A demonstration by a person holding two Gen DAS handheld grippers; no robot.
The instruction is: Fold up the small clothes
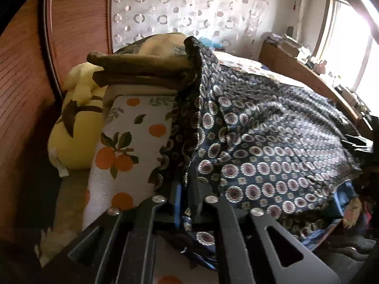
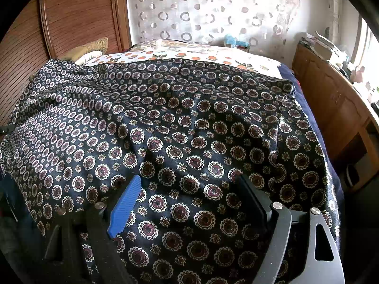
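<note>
Garment: dark navy medallion-print fabric point(image 2: 189, 130) lying spread over orange-print bedsheet point(image 1: 132, 127).
Left gripper point(image 1: 184, 203): pinching a bunched fabric edge, nearly closed.
Right gripper point(image 2: 187, 189): hovering wide apart above cloth, gripping nothing.

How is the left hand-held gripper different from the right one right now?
The left hand-held gripper is nearly shut, pinching an edge of the dark patterned cloth; the right hand-held gripper stands wide open, gripping nothing. The left sits at the cloth's edge beside the orange-print sheet; the right hovers over the middle of the spread cloth. Both are black with blue pads and point down at the same cloth.
</note>
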